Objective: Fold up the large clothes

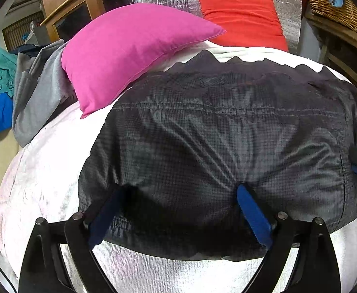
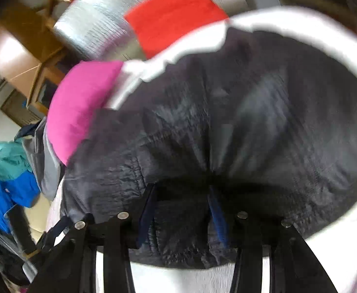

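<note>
Held the left gripper (image 1: pixel 178 216) wide open and empty, right over the near edge of the jacket (image 1: pixel 215 134). Had cloth lying between its fingers (image 1: pixel 251 214) but not pinched. Held the right gripper (image 2: pixel 182 216) squeezed on a thick bunch of the same jacket, going by the creases running to it, though with a blurry view. Found the dark jacket spread flat on the white bed (image 1: pixel 44 171), just ahead of both grippers. Saw a pink pillow (image 1: pixel 129 48) further off to the left. Needed a firm pinch of the near edge on the left too. Best then to lift both sides together and lay the fold down flat, clear of the pillow.
</note>
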Demonstrator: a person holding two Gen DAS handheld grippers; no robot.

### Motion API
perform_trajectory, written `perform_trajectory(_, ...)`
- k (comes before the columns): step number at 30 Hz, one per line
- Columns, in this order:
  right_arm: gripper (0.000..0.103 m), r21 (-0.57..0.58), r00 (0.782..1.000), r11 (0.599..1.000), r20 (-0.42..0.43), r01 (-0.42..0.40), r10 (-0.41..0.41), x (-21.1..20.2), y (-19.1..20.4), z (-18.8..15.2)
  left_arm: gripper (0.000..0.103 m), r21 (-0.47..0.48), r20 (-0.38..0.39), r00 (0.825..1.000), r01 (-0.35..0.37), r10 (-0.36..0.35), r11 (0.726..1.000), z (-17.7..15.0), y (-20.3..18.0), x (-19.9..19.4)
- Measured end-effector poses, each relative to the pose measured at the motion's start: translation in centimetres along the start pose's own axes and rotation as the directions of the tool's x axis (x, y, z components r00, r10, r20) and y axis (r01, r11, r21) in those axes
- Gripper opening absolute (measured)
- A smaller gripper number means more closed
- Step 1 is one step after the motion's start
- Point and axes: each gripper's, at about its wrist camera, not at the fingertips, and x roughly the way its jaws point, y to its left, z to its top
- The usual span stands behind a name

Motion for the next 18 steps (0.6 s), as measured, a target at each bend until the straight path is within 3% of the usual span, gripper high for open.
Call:
perform_trajectory(8, 0.048, -0.052, 0.999, 0.998, -0.018, 0.031, -0.032, 0.3, 1.2, 0.2, 0.098, -0.008, 0.009, 1.000, -0.007, 0.007, 1.000, 0.0, 0.0, 0.2)
perform_trajectory(15, 0.048, -0.064, 0.999, 0.998, -0.053, 0.007, -0.011, -1.0, 1.4, 0.8, 0.102, -0.023, 0.001, 1.000, 0.003, -0.003, 1.000, 0.1, 0.4, 0.6)
perform_trajectory(18, 0.049, -0.068, 1.000, 0.997, 0.010, -0.027, 0.028, -3.3, 1.0, 1.6, 0.101, -0.060, -0.016, 0.999, 0.040, -0.041, 0.997, 1.1, 1.4, 0.0)
